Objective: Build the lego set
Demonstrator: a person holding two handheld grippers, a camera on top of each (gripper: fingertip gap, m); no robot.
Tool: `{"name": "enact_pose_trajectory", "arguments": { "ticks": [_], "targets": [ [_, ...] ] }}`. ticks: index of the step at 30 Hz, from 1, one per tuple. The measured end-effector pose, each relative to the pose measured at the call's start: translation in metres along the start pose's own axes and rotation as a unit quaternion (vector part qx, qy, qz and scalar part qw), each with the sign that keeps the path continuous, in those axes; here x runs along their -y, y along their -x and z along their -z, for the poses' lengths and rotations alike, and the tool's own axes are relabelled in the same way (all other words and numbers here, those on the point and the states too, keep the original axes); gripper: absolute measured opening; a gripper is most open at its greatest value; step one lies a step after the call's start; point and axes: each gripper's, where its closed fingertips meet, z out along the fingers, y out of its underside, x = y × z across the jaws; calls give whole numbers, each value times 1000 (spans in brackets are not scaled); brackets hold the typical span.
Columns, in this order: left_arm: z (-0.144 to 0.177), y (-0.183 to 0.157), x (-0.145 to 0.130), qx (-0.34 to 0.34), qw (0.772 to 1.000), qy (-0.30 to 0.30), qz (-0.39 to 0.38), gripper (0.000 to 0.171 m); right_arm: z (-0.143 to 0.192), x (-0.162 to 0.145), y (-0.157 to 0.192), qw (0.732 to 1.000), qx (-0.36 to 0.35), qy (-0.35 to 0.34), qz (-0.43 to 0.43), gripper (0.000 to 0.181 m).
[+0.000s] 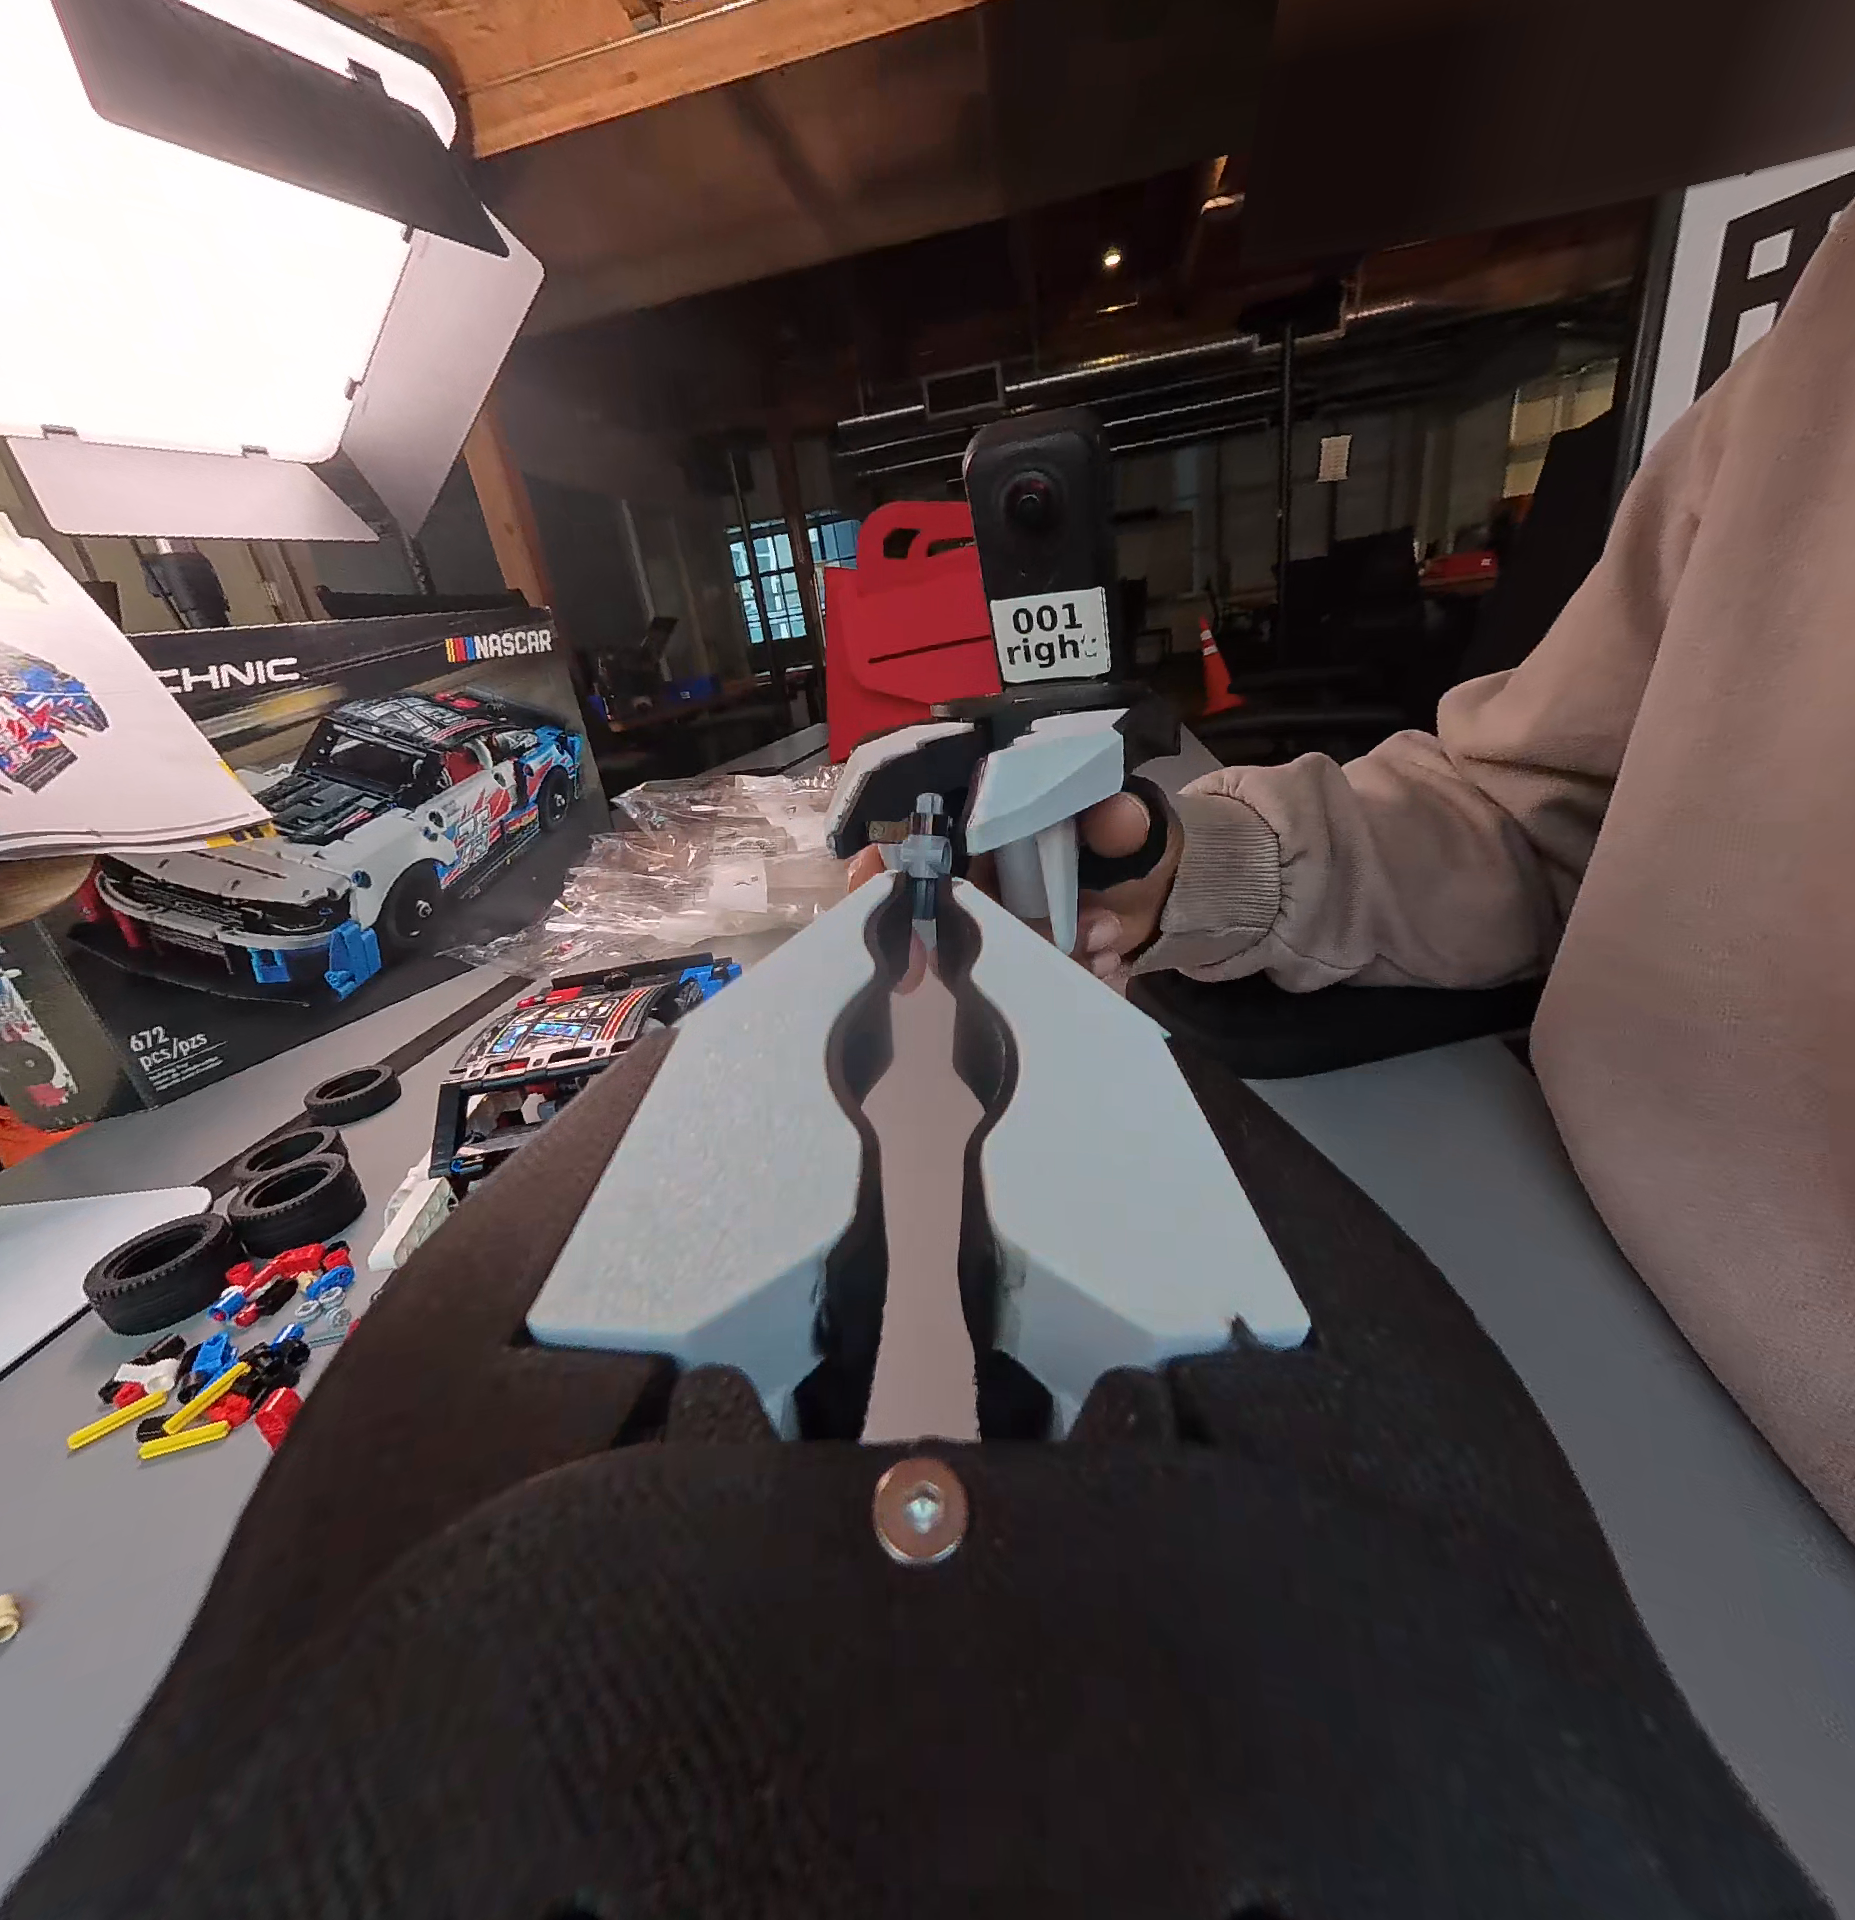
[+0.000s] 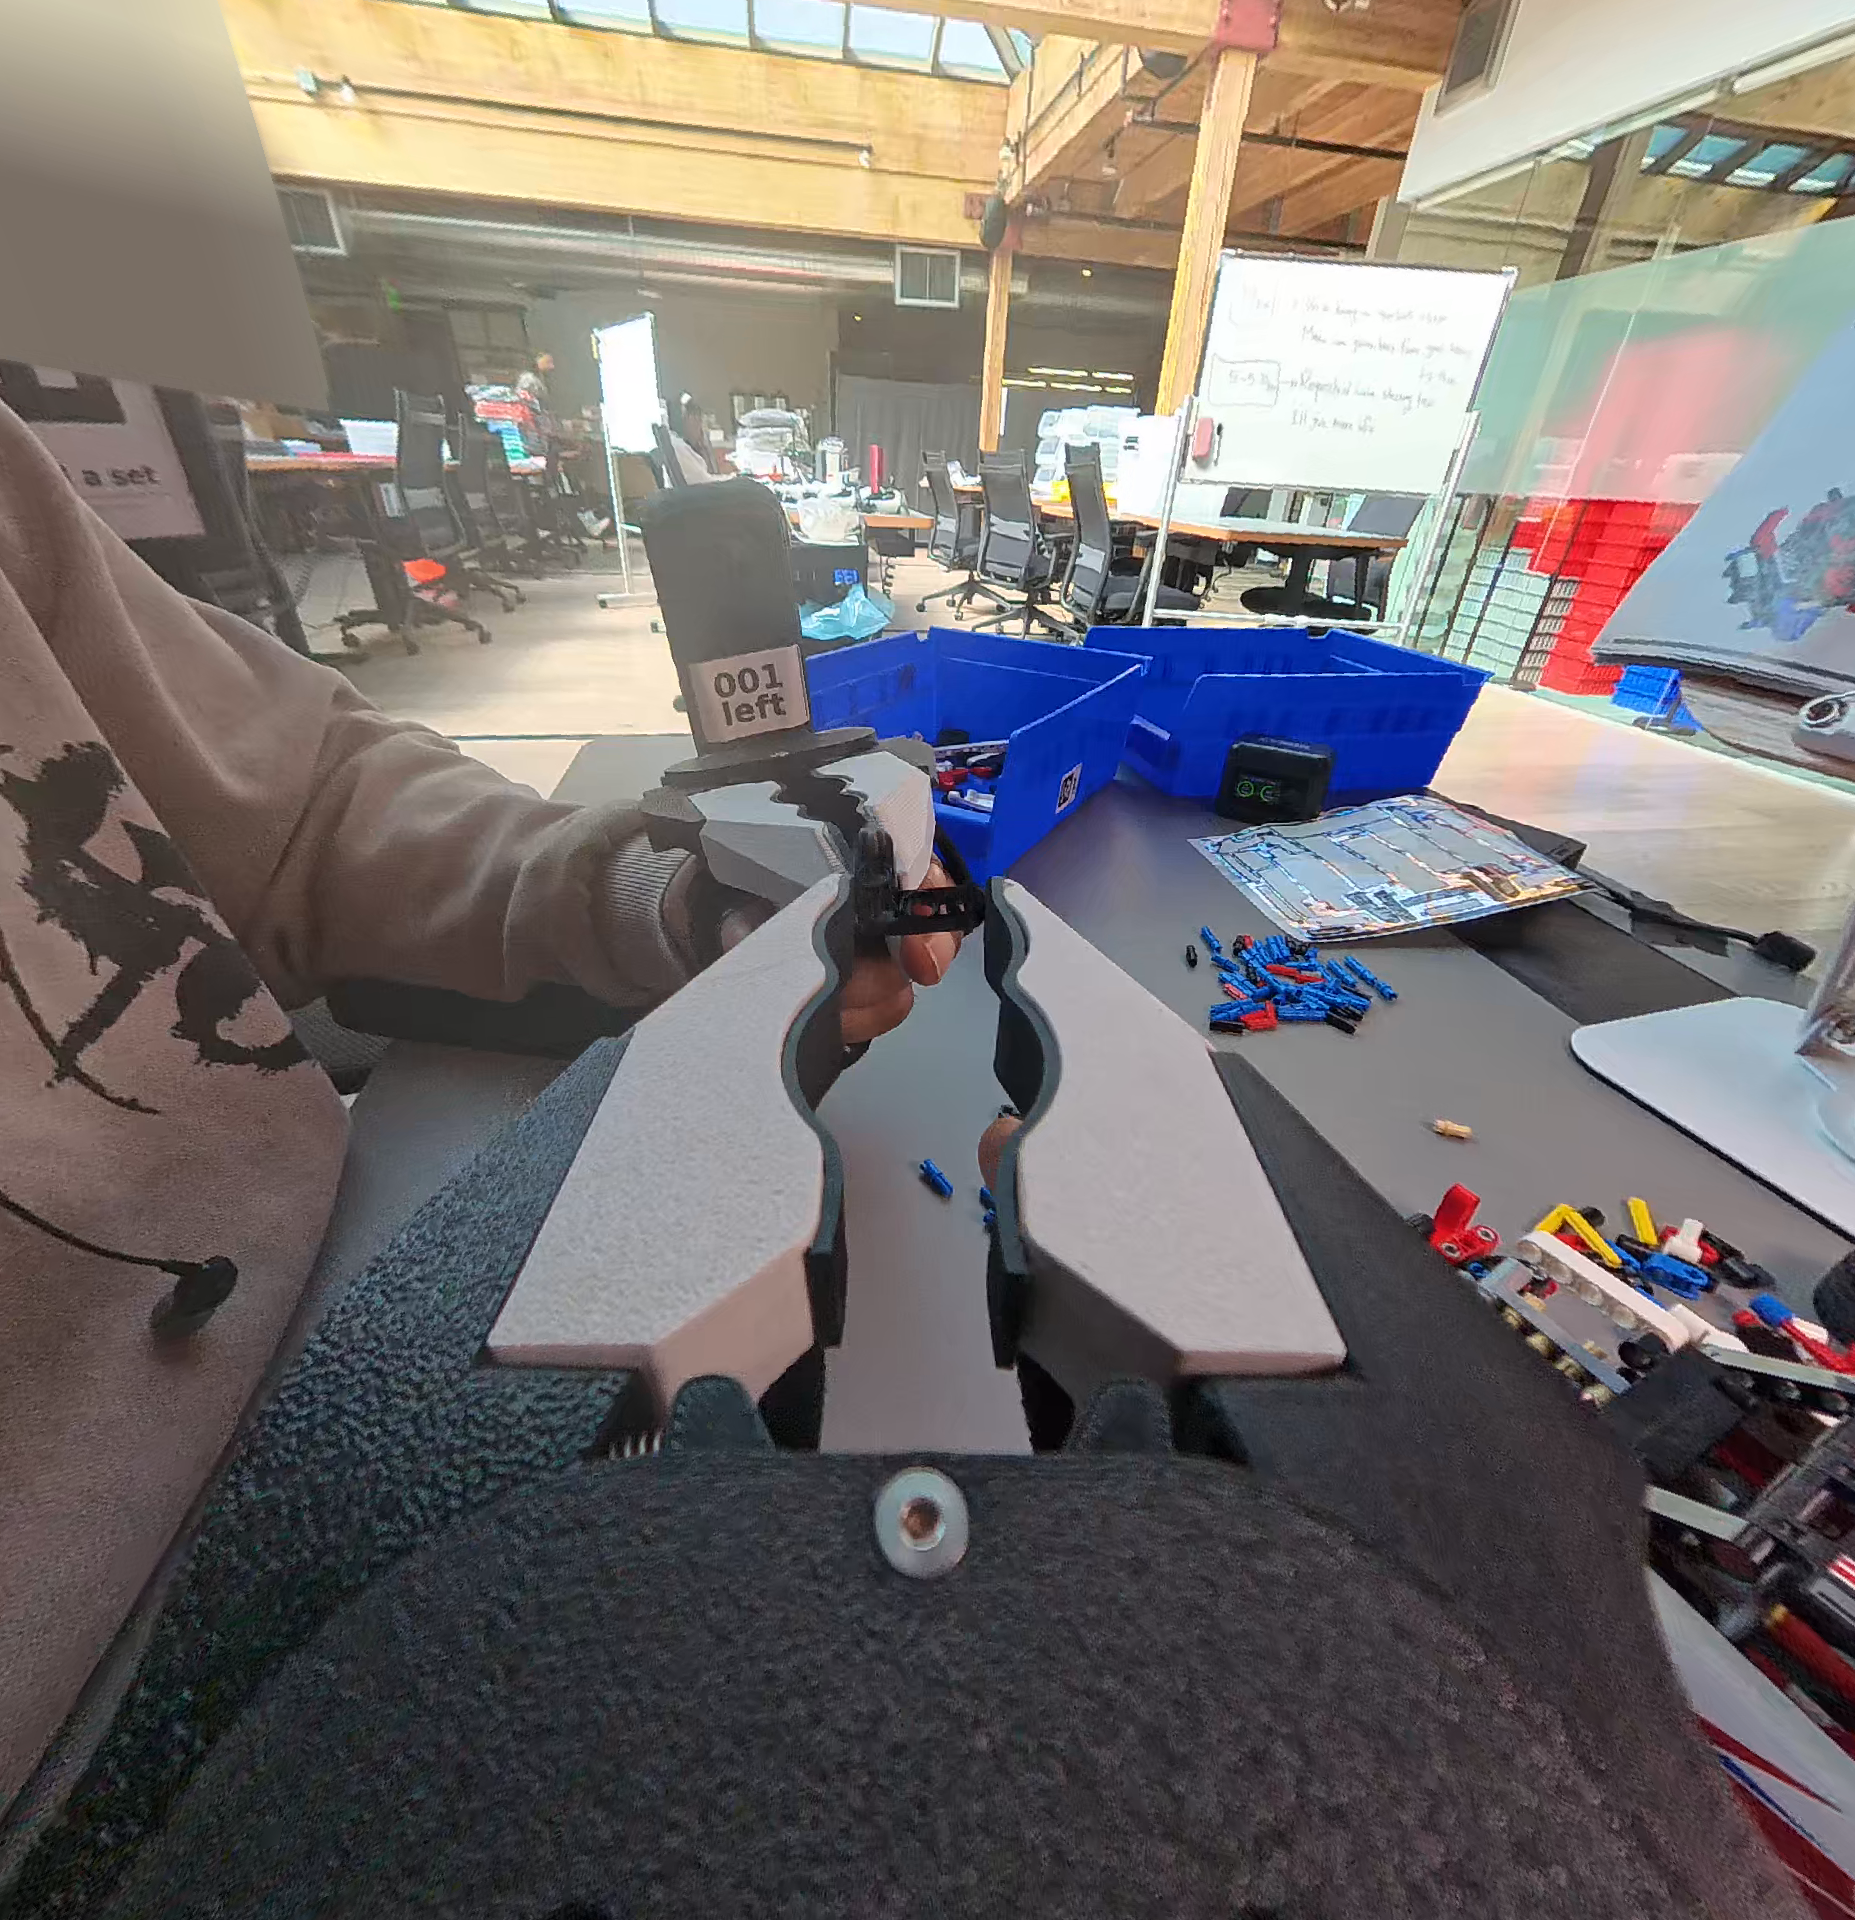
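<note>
My left gripper [image 1: 925, 883] is shut on a small Lego piece [image 1: 925, 850], a grey connector on a black part, held up above the grey table [image 1: 1422, 1143]. In the right wrist view the left gripper [image 2: 881, 831] shows opposite, with the black part of the piece [image 2: 933, 906] sticking out sideways. My right gripper [image 2: 918, 899] is open, its two fingertips flanking that black part, tip to tip with the left gripper. It also shows in the left wrist view [image 1: 918, 805]. The partly built car [image 1: 570, 1049] lies on the table to the left.
The set's box [image 1: 362, 831], several tyres [image 1: 279, 1195] and loose pieces [image 1: 227, 1340] lie at the left. Two blue bins [image 2: 1307, 696], a pile of blue pins [image 2: 1287, 982], a sticker sheet [image 2: 1390, 862] and a booklet on a stand [image 2: 1785, 540] are at the right. A person's sleeve [image 1: 1681, 831] is close. Less than 4 cm separates the two grippers' tips.
</note>
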Motion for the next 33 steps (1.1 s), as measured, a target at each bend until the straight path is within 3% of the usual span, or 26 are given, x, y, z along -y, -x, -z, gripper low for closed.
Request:
{"name": "enact_pose_trajectory", "arguments": {
  "ticks": [3, 11, 15, 22, 33],
  "targets": [
    [-1, -1, -5, 0, 1000, 14, 6, 3, 1, -3, 0, 1000, -1, 12, 10, 22],
    [2, -3, -20, -20, 998, 59, 30, 25, 7, -10, 0, 998, 8, 29, 52, 22],
    [0, -4, -30, -17, 996, 88, 15, 23, 6, -11, 3, 998, 17, 17, 54, 22],
    [-1, -10, -37, -26, 993, 111, -4, 2, 2, -25, 7, 998, 37, 29, 45, 22],
    [0, -8, -35, -21, 994, 110, -11, 5, 3, -25, 6, 998, 34, 25, 54, 23]
  ]
}}
